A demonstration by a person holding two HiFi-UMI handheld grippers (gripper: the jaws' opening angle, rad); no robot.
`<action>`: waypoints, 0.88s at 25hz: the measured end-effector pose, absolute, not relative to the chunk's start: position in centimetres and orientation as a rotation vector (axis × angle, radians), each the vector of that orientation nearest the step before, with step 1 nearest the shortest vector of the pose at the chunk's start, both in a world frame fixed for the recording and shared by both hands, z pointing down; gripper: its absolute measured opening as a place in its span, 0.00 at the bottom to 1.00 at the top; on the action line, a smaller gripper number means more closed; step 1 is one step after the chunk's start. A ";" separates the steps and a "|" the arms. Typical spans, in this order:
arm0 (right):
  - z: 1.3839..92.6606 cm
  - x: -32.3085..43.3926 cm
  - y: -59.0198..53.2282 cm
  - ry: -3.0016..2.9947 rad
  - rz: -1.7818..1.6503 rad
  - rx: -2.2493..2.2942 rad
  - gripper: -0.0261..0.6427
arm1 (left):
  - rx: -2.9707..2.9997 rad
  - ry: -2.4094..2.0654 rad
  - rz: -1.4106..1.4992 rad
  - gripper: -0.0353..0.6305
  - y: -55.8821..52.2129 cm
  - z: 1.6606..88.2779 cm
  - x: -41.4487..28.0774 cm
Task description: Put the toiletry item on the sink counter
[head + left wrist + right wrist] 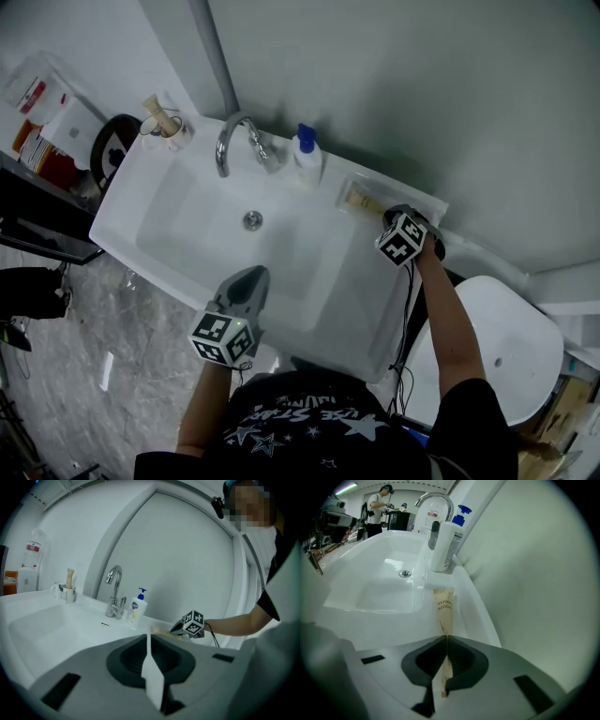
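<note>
A tan paper toothbrush packet (pixel 443 607) points toward the soap bottle along the sink counter's (pixel 370 300) back right ledge. My right gripper (pixel 446 638) is shut on its near end. In the head view the packet (pixel 359 199) lies low over that ledge, just left of the right gripper (pixel 386 216); I cannot tell whether it touches. My left gripper (pixel 249 277) hangs shut and empty over the basin's front rim. In the left gripper view its jaws (pixel 148 638) are together, with the right gripper (pixel 179 628) beyond them.
A white pump soap bottle (pixel 307 157) and a chrome faucet (pixel 236 141) stand at the back of the basin. A cup with brushes (pixel 165 129) is on the back left corner. A white toilet (pixel 502 347) is to the right. A drain (pixel 252 220) marks the basin.
</note>
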State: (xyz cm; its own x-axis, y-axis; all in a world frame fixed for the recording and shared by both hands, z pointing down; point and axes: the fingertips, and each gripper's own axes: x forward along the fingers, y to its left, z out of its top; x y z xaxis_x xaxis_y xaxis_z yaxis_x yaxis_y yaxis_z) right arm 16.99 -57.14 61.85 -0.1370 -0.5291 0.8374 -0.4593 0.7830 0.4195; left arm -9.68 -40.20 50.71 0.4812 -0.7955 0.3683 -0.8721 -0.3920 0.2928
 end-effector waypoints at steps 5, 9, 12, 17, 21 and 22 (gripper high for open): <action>62.0 16.8 -57.2 -1.775 -0.096 0.778 0.07 | 2.275 -1.382 0.241 0.11 -40.0 51.3 -10.0; 62.2 16.9 -57.2 -1.781 -0.106 0.798 0.07 | 2.277 -1.372 0.239 0.11 -40.0 51.4 -9.5; 62.4 16.9 -57.1 -1.779 -0.112 0.795 0.07 | 2.282 -1.364 0.240 0.11 -40.0 51.4 -9.2; 62.2 17.1 -57.2 -1.778 -0.122 0.799 0.23 | 2.288 -1.369 0.245 0.11 -40.0 51.2 -9.2; 61.4 17.1 -57.3 -1.783 -0.158 0.834 0.23 | 2.293 -1.379 0.247 0.11 -39.9 51.1 -9.3; 61.2 17.1 -57.3 -1.785 -0.163 0.839 0.23 | 2.296 -1.382 0.246 0.11 -40.0 51.0 -9.3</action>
